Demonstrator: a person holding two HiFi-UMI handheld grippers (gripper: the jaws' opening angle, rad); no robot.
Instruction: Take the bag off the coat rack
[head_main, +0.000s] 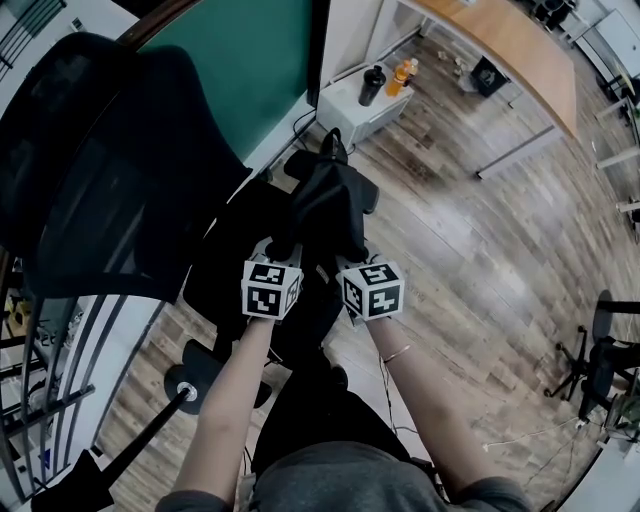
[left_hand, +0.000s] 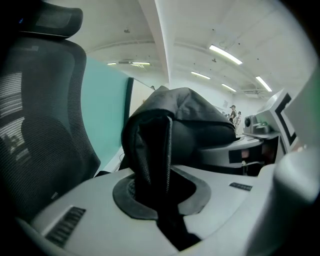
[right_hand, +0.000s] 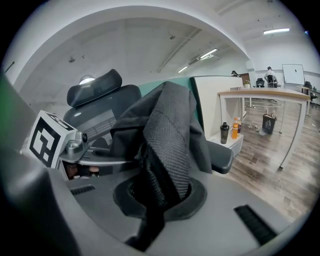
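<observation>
Bag (head_main: 330, 205): black, slumped. It sat between the two grippers in front of the person, above the dark seat of a mesh chair (head_main: 100, 160). We could not tell whether its underside touched the seat.

Left gripper (head_main: 278, 255): in its own view the jaws (left_hand: 160, 200) were pressed together on a black mesh strap (left_hand: 152, 155). The strap rose from the slit and ran up into the bag's body (left_hand: 195, 112). The chair back (left_hand: 40, 125) filled the left of that view.

Right gripper (head_main: 350, 258): its jaws (right_hand: 155, 200) were likewise pinched on a strap (right_hand: 167, 150) of the bag (right_hand: 170, 125), with the fabric draped over the pads. The chair's headrest (right_hand: 100, 100) showed behind.

We saw both marker cubes side by side in the head view, close together but apart.

Surroundings: a green panel (head_main: 250, 60) stood behind the chair. Past the bag was a low white cabinet (head_main: 350, 105) carrying a black bottle (head_main: 372, 85) and an orange bottle (head_main: 401, 75), just beside each other. A wooden desk (head_main: 520, 50) stood farther off on the plank floor (head_main: 480, 250).
</observation>
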